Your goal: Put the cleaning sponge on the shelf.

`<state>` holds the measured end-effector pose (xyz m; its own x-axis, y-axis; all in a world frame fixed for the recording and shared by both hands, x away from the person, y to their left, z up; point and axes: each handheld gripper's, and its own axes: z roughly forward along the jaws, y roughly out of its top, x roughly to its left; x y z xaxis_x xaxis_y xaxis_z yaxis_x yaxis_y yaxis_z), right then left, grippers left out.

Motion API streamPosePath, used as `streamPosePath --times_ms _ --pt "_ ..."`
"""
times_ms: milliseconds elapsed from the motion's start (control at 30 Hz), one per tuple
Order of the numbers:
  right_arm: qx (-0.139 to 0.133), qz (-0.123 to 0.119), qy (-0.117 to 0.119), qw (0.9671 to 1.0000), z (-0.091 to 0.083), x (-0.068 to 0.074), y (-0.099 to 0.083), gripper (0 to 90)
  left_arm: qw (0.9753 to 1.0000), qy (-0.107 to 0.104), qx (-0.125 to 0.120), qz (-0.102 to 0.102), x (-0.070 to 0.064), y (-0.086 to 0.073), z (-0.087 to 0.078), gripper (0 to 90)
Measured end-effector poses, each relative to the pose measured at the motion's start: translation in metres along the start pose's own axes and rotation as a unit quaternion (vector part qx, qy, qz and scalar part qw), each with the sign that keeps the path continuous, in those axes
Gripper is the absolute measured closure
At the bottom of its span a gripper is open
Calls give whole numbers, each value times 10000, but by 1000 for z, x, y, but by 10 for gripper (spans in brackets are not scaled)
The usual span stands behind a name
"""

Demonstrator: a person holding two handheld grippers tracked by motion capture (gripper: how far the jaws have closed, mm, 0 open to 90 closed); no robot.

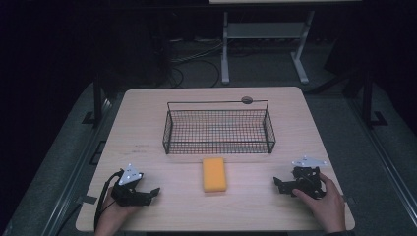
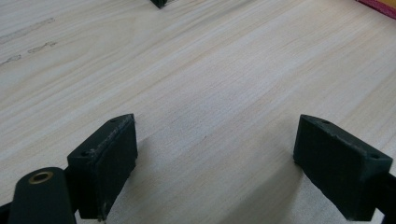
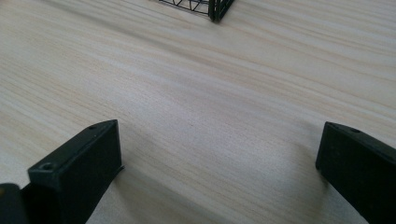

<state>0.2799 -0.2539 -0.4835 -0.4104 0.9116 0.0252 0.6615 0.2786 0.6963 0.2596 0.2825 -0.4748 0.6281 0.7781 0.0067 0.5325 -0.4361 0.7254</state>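
Note:
A yellow-orange sponge lies flat on the wooden table, just in front of an empty black wire basket. My left gripper rests low at the front left, held by a hand, its jaws wide apart and pointing right toward the sponge. At the front right my right gripper is also held low, with its jaws pointing left. In the left gripper view the left gripper is open over bare wood. The right gripper is open over bare wood too.
A basket corner shows at the top of the left gripper view, and another basket corner in the right gripper view. A reddish edge sits at the left gripper view's top right. A white desk frame stands beyond the table.

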Motion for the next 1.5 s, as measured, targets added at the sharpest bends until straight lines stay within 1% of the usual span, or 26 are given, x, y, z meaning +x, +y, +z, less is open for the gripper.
streamPosePath --times_ms 400,500,600,633,667,733,833,933,1000,1100,1167,1200,1233,1300,1333,1367,1400,1500 --pt "1 5 -1 10000 0 0 0 0 10000 2 0 0 0 0 0 130" --pt "-2 7 0 10000 0 0 0 0 10000 14 19 -30 1 2 0 142" --pt "1 5 0 10000 0 0 0 0 10000 39 72 -7 1 3 0 148" --pt "3 2 0 10000 0 0 0 0 10000 50 80 1 1 3 -1 175" --pt "-1 -1 3 10000 0 0 0 0 10000 5 55 -19 1 4 -2 201" --pt "-2 -2 3 10000 0 0 0 0 10000 2 67 -23 1 5 -4 231" --pt "-1 -2 2 10000 0 0 0 0 9999 -75 31 -64 1 8 -7 325" --pt "2 1 2 10000 0 0 0 0 9999 -101 30 -52 0 11 -8 419" --pt "-3 1 3 10000 0 0 0 0 9998 -213 32 -11 -1 15 -10 516" --pt "-11 5 4 10000 0 0 0 0 9995 -289 88 64 -3 19 -9 629" --pt "-7 13 5 10000 0 0 0 0 9994 -329 90 68 -4 22 -8 730" --pt "-7 13 5 10000 0 0 0 0 9994 -329 90 68 -4 22 -8 762" --pt "-10 11 6 10000 0 0 0 0 9992 -377 83 106 -5 25 -8 811" --pt "-8 11 5 10000 0 0 0 0 9991 -388 112 112 -6 27 -7 870" --pt "-13 1 3 10000 0 0 0 0 9991 -394 120 131 -6 29 -6 870" --pt "-12 2 4 10000 0 0 0 0 9990 -422 123 117 -7 32 -5 894" --pt "-12 2 4 10000 0 0 0 0 9990 -422 123 117 -7 32 -5 895" --pt "-12 1 4 10000 0 0 0 0 9988 -467 124 119 -10 39 -2 896"
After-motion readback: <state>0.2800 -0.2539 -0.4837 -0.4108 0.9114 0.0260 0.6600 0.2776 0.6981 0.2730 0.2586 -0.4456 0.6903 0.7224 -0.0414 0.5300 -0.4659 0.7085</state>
